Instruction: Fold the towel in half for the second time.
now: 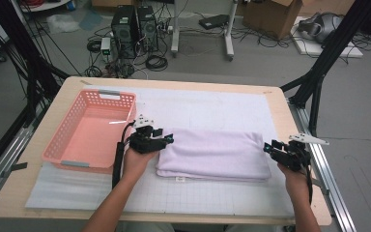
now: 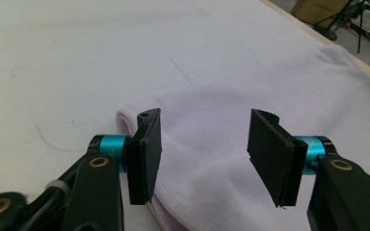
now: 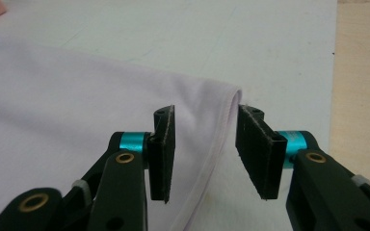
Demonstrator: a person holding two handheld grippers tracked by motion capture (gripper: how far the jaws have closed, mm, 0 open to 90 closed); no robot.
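Observation:
A folded lilac towel lies flat on the white gridded mat at the middle of the table. My left gripper hovers at the towel's left end. In the left gripper view its jaws stand apart above the towel, with the pads clear of the cloth. My right gripper is at the towel's right end. In the right gripper view the jaws are apart over the hemmed corner of the towel, touching nothing.
A pink plastic basket with nothing in it stands on the mat at the left, close to my left hand. The wooden table ends just right of my right gripper, at a metal rail. Cables and computers are on the floor beyond.

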